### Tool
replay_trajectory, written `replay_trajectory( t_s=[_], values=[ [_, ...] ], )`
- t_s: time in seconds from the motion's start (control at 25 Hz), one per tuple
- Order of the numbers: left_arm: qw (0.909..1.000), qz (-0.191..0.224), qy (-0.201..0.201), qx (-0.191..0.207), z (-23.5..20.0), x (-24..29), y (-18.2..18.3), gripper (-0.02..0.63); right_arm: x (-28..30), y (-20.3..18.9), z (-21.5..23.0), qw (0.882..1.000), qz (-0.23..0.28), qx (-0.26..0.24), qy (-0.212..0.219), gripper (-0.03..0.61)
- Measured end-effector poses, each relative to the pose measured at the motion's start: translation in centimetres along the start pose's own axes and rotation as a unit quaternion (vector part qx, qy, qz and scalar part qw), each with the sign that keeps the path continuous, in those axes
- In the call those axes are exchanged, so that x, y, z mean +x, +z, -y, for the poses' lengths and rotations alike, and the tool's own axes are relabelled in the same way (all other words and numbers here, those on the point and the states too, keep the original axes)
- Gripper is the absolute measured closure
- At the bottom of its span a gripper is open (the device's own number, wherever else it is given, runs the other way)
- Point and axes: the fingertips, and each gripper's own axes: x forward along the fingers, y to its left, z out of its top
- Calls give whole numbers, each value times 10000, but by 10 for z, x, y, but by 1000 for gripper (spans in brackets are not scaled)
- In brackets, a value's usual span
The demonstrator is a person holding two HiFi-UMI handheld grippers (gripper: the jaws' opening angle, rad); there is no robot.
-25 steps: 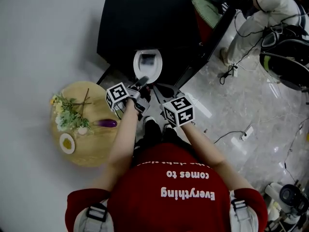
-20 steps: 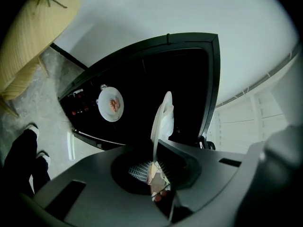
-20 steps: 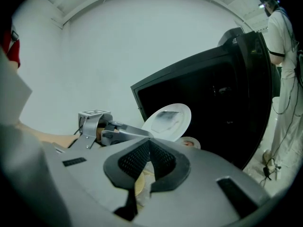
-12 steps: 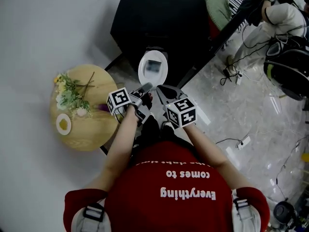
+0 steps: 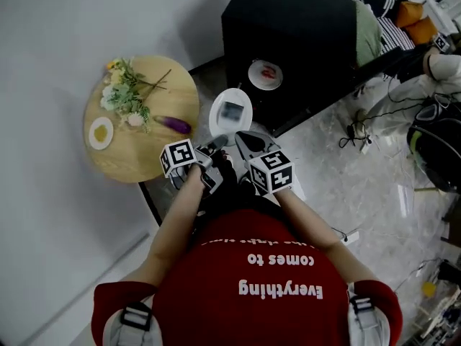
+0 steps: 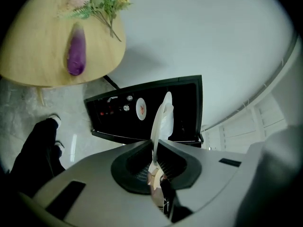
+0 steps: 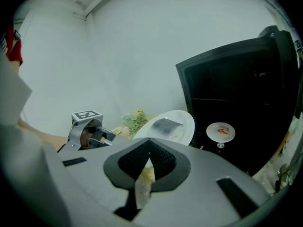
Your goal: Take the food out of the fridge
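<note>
The person stands facing the black fridge (image 5: 302,27), a tool in each hand. The left tool (image 5: 217,145) is pinching the near rim of a white plate (image 5: 220,127); in the left gripper view the plate stands edge-on, running up from between the closed-in pads toward the fridge. The plate is outside the fridge, held in the air just before its front and clear of it. On it lies a grey, flat piece of food (image 5: 232,111), too blurred to name with any certainty. The right tool (image 5: 243,137) has its jaws pressed together and hovers just beside the left one, a little nearer the fridge's middle and close under the plate's edge, not touching it as far as the head view shows. A small dish (image 5: 256,69) with something red on it sits in the dark front of the fridge, well beyond the held plate. Beside the fridge, to its left in the head view, is a round wooden surface (image 5: 137,157). It carries a purple eggplant (image 5: 174,124) on the side nearest the fridge, a bunch of flowers (image 5: 128,92) farther from it, and a saucer (image 5: 91,132) with a yellow centre farthest from the fridge.
</note>
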Motion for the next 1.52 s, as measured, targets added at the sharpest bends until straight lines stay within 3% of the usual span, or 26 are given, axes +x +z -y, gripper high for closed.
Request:
replay_trajectory(
  t_s=[0.24,0.4,0.52,0.8,1.16,1.36,1.52],
  values=[
    [9961,803,122,-359,-34,-58,1,581,22,-18,-57,9958,-326,-418,744,568],
    [9876,1418,56,-676,-63,-96,2,581,41,-38,-97,9859,-530,-1045,1193,568],
    [9811,1736,-2,-851,-77,-117,8,581,53,-46,-115,9823,-624,-1111,1372,568],
    [9566,2655,60,-1200,-135,-165,14,581,74,-79,-153,9670,-983,-1498,1814,568],
    [9123,3580,240,-1976,-199,-191,38,581,99,-107,-178,9518,-1362,-1771,2101,568],
    [8985,3785,245,-2211,-217,-183,45,581,111,-123,-182,9448,-1575,-1875,2175,568],
    [8926,3860,259,-2316,-222,-176,49,581,118,-127,-183,9432,-1657,-1859,2198,568]
  ],
)
